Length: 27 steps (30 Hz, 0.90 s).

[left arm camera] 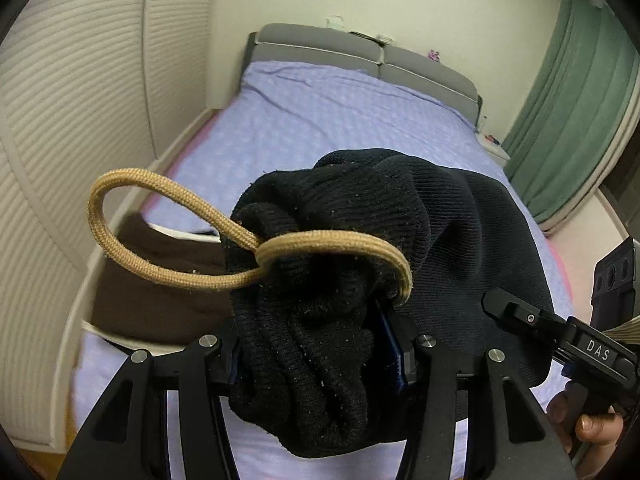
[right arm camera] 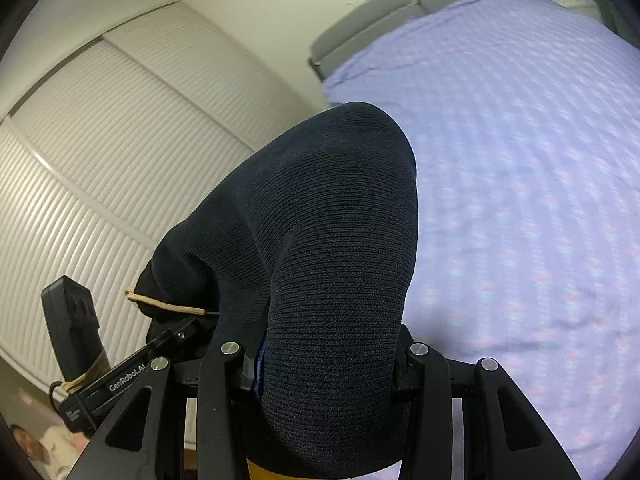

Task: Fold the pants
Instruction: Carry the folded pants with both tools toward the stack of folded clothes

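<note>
The black knit pants (left arm camera: 460, 232) are held up above the bed between both grippers. My left gripper (left arm camera: 316, 364) is shut on a bunched waistband part of the pants, with a tan drawstring (left arm camera: 132, 256) looping out to the left. My right gripper (right arm camera: 326, 364) is shut on a smooth fold of the same pants (right arm camera: 328, 240), which drapes over its fingers and hides the tips. The right gripper also shows at the right edge of the left wrist view (left arm camera: 560, 332). The left gripper shows at the lower left of the right wrist view (right arm camera: 160, 344).
The bed with a lilac patterned sheet (left arm camera: 320, 120) lies below, with a grey headboard (left arm camera: 360, 52) at the far end. A dark brown cloth (left arm camera: 160, 300) lies on the bed's left side. White slatted wardrobe doors (right arm camera: 100, 160) stand at the left, a green curtain (left arm camera: 572, 112) at the right.
</note>
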### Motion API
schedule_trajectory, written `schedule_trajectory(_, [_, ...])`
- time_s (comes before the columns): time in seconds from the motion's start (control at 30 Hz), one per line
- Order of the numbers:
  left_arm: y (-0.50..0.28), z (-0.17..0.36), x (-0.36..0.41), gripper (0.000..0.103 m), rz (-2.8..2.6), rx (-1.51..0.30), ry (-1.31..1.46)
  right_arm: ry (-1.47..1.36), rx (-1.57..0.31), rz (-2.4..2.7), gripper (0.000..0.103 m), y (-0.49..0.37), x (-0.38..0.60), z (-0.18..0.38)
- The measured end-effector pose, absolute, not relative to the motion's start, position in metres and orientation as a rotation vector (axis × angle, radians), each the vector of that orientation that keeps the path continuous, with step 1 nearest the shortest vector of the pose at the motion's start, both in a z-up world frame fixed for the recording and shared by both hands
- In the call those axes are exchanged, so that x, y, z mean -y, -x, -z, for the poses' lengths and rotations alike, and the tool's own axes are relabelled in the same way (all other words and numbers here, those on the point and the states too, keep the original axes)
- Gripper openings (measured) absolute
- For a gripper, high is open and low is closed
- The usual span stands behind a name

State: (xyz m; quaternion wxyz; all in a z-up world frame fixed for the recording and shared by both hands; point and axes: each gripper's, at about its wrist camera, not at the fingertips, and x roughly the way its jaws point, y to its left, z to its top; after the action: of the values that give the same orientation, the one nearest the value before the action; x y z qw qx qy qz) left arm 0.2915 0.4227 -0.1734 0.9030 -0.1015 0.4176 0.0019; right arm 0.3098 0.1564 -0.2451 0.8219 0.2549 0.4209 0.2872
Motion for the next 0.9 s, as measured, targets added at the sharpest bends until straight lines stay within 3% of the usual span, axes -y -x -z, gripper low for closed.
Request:
schedule_trajectory(0.2, [-0.305, 0.161, -0.545, 0.052, -0.033, -0.881, 0.156, -0.615, -0.914, -0.633, 0.043, -0.322, -0.286, 0.247])
schedule_trajectory(0.4, [-0.335, 0.188, -0.628, 0.053, -0.032, -0.922, 0.145, -0.652, -0.953, -0.621, 0.043, -0.341, -0.376, 0.268])
schedule_trajectory(0.77, [-0.384, 0.305, -0.654, 0.054, 0.048, -1.062, 0.159, -0.669, -1.112, -0.487, 0.044, -0.389, -0.421, 0.368])
schedule_trajectory(0.9, [-0.385, 0.326, -0.651, 0.061, 0.051, -1.064, 0.16, -0.645, -1.16, -0.436, 0.048, -0.39, -0.421, 0.397])
